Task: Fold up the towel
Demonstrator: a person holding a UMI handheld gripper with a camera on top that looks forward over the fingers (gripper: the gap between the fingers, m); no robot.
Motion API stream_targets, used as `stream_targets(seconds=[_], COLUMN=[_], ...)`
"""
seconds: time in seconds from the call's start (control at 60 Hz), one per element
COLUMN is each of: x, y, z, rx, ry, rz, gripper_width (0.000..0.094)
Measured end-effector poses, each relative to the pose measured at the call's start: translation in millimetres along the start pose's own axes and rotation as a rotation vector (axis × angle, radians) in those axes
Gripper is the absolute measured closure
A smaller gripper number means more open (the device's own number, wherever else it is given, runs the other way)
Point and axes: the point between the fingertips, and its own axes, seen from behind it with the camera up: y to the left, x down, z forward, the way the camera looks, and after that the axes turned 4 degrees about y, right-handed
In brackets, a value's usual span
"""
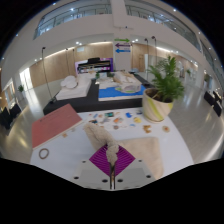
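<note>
A beige towel (138, 150) lies rumpled on the white table (60, 150), just ahead of and to the right of my fingers. My gripper (112, 158) is shut on a bunched edge of the towel. That edge sticks up between the two purple pads (101, 160), which are pressed together. The rest of the towel trails away over the table beyond the fingers.
A salmon-red mat (55, 125) lies to the left with a small ring (43, 153) near it. A potted plant (160, 95) stands to the right beyond the towel. Small items (130, 116) are scattered behind the towel. A blue board (120, 90) and furniture stand farther back.
</note>
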Motion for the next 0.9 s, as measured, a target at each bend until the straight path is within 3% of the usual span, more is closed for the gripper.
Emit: stream_targets(seconds=[0.233,0.267,0.283,0.4,0.733,0.9], x=[26.8,34.6,39.9,60.4,56.9,72.0], y=[-125.7,-137.8,-142.6,-182.0,-240.4,-252.5], z=[22.0,29.4,30.6,34.5,-164.0,-262.6], rx=[0.076,0.077,0.072,0.085,0.011,0.047], ry=[0.032,0.039,0.046,0.098,0.036,0.049], rz=[-0.007,-0.007,-0.007,0.033,0.062,-0.014], gripper_width=[0.0903,0.0865,0.0818,0.0066,0.0082,0.0085])
